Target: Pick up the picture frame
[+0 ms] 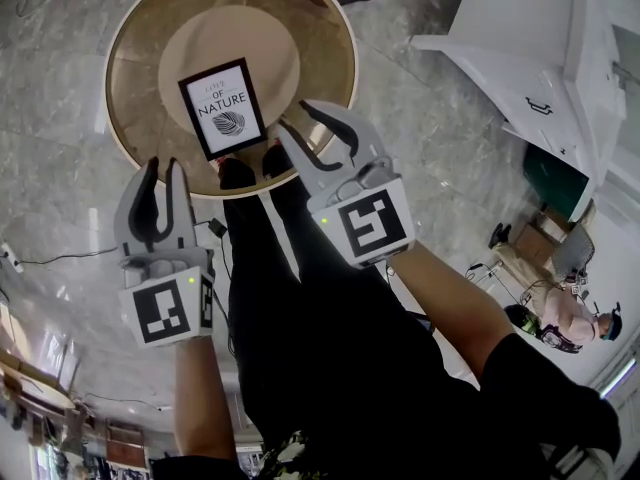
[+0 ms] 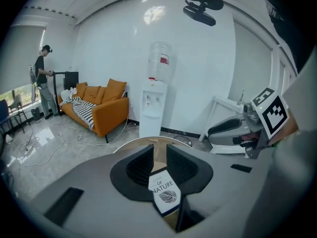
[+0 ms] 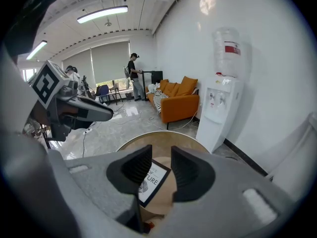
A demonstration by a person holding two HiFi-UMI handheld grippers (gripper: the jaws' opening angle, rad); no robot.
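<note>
The picture frame (image 1: 222,108), black-edged with a white print and a leaf, lies flat on the round glass table (image 1: 128,118), near its front rim. My left gripper (image 1: 164,168) hovers over the floor just off the table's front-left edge, jaws open and empty. My right gripper (image 1: 299,118) is over the front-right rim, right of the frame, also open and empty. In the left gripper view the frame (image 2: 165,192) shows below the gap of the left gripper (image 2: 159,155). In the right gripper view the frame (image 3: 151,180) lies beyond the right gripper (image 3: 161,166).
The person's legs and shoes (image 1: 240,173) stand against the table's front edge. White furniture (image 1: 540,58) stands at the right, with a seated person (image 1: 560,313) beyond. An orange sofa (image 2: 99,108) and water dispenser (image 2: 156,103) line the wall; cables cross the floor.
</note>
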